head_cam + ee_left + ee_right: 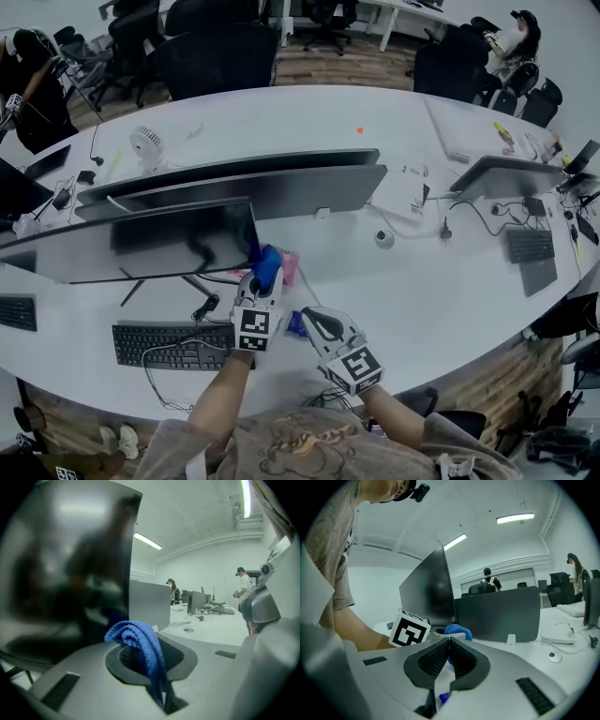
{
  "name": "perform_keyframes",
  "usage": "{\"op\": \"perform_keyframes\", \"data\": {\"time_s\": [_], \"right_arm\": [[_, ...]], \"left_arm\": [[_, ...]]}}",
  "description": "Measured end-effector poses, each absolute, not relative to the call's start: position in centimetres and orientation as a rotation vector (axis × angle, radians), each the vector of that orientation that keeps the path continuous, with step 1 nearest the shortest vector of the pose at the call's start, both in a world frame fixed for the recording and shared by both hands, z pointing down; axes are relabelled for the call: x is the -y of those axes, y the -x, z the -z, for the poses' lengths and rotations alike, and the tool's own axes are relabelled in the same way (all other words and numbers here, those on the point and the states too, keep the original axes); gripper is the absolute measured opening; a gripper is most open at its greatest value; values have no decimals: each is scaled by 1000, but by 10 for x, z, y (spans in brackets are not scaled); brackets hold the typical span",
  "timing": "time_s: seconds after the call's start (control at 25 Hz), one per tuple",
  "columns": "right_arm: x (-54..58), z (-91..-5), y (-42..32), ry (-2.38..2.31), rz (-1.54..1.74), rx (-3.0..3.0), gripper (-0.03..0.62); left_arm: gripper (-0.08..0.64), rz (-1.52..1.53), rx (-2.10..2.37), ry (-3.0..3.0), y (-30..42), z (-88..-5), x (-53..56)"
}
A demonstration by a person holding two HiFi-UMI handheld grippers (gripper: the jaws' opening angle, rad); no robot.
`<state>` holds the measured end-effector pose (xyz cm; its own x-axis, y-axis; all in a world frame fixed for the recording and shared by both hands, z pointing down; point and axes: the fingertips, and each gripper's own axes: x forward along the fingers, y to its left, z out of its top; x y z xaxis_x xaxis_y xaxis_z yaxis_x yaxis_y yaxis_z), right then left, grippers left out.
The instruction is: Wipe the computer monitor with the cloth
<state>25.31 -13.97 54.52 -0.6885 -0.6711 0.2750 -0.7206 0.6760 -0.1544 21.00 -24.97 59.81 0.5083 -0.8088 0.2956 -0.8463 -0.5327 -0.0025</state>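
At the left of the head view a black keyboard (169, 342) lies flat on the smooth white table (450, 281), its cable looping loosely in front of it. Above it stands the computer monitor (159, 246), a thin dark glossy panel; in the left gripper view its screen (65, 573) fills the left side as blurred reflections only, cut off by the picture's round edge. The left gripper (262, 286) is clamped on the cloth (267, 265), a soft blue, knit-textured fold. The cloth (136, 637) bunches over the ribbed dark pads and sits at the screen's lower right corner; whether it touches the glass cannot be told. A pink thing just beside the cloth is too hidden to name. To the right, the right gripper (311, 323) hangs low over the table, its ribbed jaws (449, 651) pressed together on nothing, with a small blue-and-white item below them too obscured to identify.
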Motion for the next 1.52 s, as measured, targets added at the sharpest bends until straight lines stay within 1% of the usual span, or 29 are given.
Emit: {"op": "perform_keyframes", "data": {"time_s": [0.48, 1.52], "right_arm": [[134, -524, -246, -1132, -315, 2739, 21], [110, -489, -239, -1148, -199, 2811, 21]], "left_arm": [[48, -347, 1482, -2674, -210, -544, 248], [48, -42, 1645, -2812, -204, -381, 241]]}}
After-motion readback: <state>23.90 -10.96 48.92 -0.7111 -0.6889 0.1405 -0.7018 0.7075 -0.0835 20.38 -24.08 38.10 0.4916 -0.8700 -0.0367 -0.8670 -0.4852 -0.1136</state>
